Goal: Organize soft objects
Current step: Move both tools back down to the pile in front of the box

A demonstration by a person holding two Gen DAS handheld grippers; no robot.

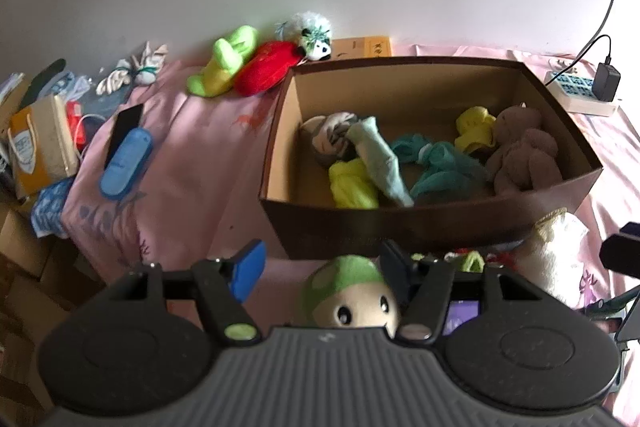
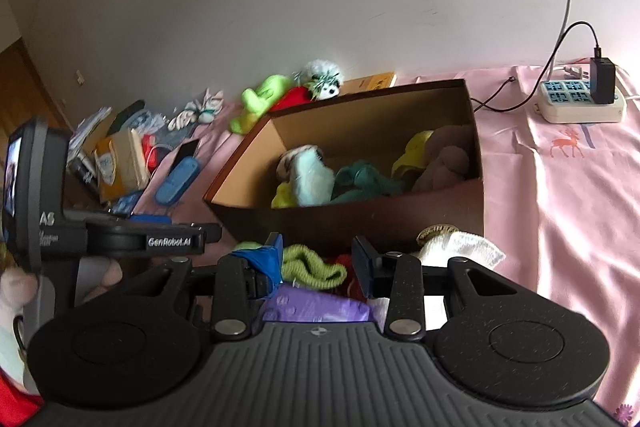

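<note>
A brown cardboard box (image 1: pixel 424 223) (image 2: pixel 360 219) on the pink bedsheet holds a brown plush (image 1: pixel 520 155), teal cloth (image 1: pixel 436 163), yellow cloths and rolled socks. My left gripper (image 1: pixel 320 267) is open, just above a green-capped mushroom plush (image 1: pixel 348 291) that lies between its fingers in front of the box. My right gripper (image 2: pixel 318 259) is open over a green knitted piece (image 2: pixel 312 267) and purple item (image 2: pixel 316 307). A white knitted sock (image 2: pixel 460 247) (image 1: pixel 556 247) lies beside the box. The left gripper body (image 2: pixel 100 239) shows in the right wrist view.
Green (image 1: pixel 224 63), red (image 1: pixel 268 67) and white hedgehog (image 1: pixel 312 35) plush toys lie behind the box by the wall. A blue case (image 1: pixel 126 163), a phone, bags and clutter sit at the left bed edge. A power strip (image 2: pixel 580 103) with a charger lies at the right.
</note>
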